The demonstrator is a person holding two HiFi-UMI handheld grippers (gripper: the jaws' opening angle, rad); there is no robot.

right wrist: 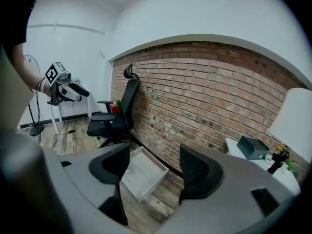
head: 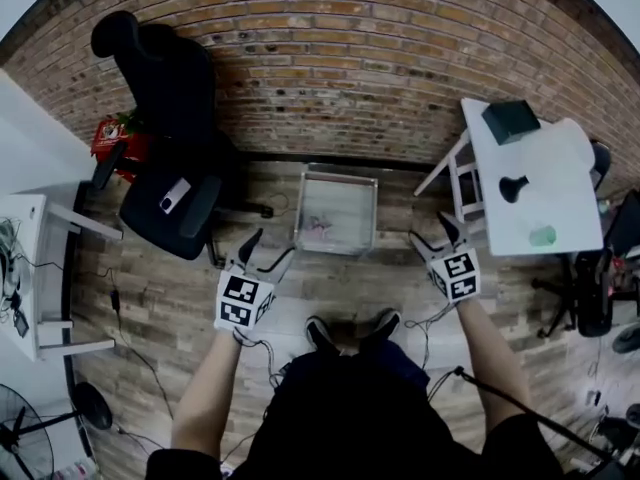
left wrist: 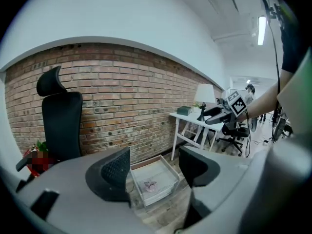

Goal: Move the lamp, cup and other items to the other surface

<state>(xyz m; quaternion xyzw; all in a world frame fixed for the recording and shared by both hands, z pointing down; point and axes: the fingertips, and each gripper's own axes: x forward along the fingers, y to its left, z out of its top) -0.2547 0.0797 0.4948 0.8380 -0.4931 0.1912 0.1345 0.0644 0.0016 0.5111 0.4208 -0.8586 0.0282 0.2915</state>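
Three of the task's things stand on the white table (head: 497, 158) at my right: the lamp (left wrist: 204, 93) with its pale shade, a green cup (head: 543, 236) near the table's near end, and a dark box (head: 510, 120) at the end by the brick wall (head: 330, 78). Between box and cup is a small dark item (head: 513, 187) that I cannot make out. None of them is touched.

My right gripper (head: 433, 230) hangs over the wooden floor just beside that table's legs, jaws spread wide with nothing in them; its own view shows only floor and wall between the pads. My left gripper (head: 268, 248) is released in the same way, jaws apart and empty, well apart from the table. Both point at the wall, tilted somewhat down.

Between the two grippers, on the floor against the wall, lies a shallow pale tray (head: 338, 174) with something small and pinkish inside. My shoes are just short of it.

Further left stands a black office chair (head: 165, 98) with a small flat device (head: 175, 195) on its seat and a red thing (head: 110, 136) beside it. A second white table (head: 25, 233) is at the far left, with a fan (head: 20, 448) on the floor near it.
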